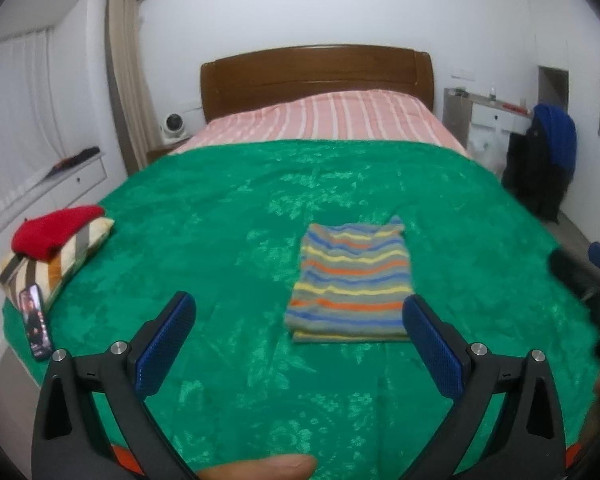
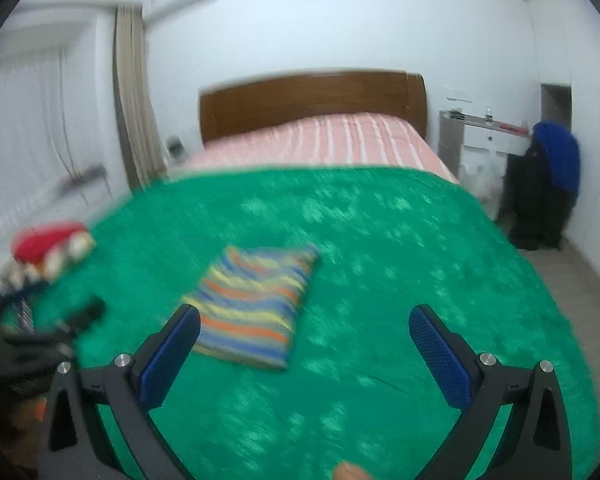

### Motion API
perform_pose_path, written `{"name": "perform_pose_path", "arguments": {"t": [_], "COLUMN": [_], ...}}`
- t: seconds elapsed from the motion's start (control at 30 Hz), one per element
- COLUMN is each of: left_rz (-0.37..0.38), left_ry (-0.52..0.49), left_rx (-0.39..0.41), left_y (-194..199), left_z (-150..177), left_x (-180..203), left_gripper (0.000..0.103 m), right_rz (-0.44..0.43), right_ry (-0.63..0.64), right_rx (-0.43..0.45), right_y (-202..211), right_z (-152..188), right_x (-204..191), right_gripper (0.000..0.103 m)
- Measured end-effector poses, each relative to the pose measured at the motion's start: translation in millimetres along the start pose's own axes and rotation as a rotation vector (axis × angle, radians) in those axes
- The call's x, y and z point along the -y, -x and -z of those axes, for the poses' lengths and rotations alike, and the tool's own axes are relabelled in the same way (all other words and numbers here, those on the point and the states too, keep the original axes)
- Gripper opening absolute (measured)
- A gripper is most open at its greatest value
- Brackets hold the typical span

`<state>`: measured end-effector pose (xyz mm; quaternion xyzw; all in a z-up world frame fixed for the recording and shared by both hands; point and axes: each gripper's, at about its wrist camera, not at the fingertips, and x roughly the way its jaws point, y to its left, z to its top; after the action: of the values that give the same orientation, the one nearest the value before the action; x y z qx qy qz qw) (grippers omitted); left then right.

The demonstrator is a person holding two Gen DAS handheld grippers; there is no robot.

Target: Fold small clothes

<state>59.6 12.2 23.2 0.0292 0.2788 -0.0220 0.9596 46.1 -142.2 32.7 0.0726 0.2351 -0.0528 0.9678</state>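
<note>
A small striped garment [image 1: 352, 280] in blue, yellow, orange and grey lies folded into a neat rectangle on the green blanket [image 1: 220, 216]. It also shows in the right wrist view [image 2: 256, 304], blurred by motion. My left gripper [image 1: 300, 312] is open and empty, held above the blanket just in front of the garment, its right finger near the garment's near right corner. My right gripper [image 2: 306, 322] is open and empty, above the blanket to the right of the garment. Part of the right gripper [image 1: 588, 280] shows at the left wrist view's right edge.
A red folded cloth [image 1: 56, 232] rests on a striped pillow [image 1: 52, 264] at the bed's left edge, with a phone [image 1: 36, 320] beside it. A pink striped sheet [image 1: 328, 120] and wooden headboard [image 1: 316, 76] lie beyond. A chair with blue cloth [image 1: 548, 152] stands at the right.
</note>
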Motion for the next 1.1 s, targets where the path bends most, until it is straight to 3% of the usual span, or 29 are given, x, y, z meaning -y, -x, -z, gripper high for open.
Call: {"name": "perform_pose_path", "arguments": {"t": [0.07, 0.1, 0.17, 0.3, 0.4, 0.53, 0.8, 1.1], "left_rz": [-0.004, -0.014, -0.034, -0.046, -0.038, 0.031, -0.015, 0.034], "left_ry": [0.007, 0.014, 0.028, -0.007, -0.033, 0.005, -0.019, 0.015], "left_rx": [0.021, 0.032, 0.054, 0.103, 0.127, 0.043, -0.075, -0.11], "left_y": [5, 8, 11, 17, 20, 14, -1, -1], "left_z": [-3, -4, -6, -7, -4, -5, 4, 3], "left_x": [-3, -5, -8, -8, -7, -8, -5, -8], "left_gripper": [0.103, 0.103, 0.103, 0.103, 0.103, 0.103, 0.103, 0.103], "right_rz": [-0.044, -0.027, 0.003, -0.113, -0.15, -0.133, -0.099, -0.053], "right_ry": [-0.011, 0.04, 0.143, -0.004, -0.022, 0.003, 0.043, 0.053], "right_rx": [0.098, 0.107, 0.065, 0.036, 0.008, -0.006, -0.074, -0.166], "right_y": [13, 14, 9, 9, 7, 5, -8, -18], "right_z": [-1, -1, 0, -1, -3, -4, 6, 12], "right_x": [3, 0, -10, 5, 7, 3, 2, -2], "right_gripper": [0.103, 0.103, 0.103, 0.103, 0.103, 0.103, 0.103, 0.103]}}
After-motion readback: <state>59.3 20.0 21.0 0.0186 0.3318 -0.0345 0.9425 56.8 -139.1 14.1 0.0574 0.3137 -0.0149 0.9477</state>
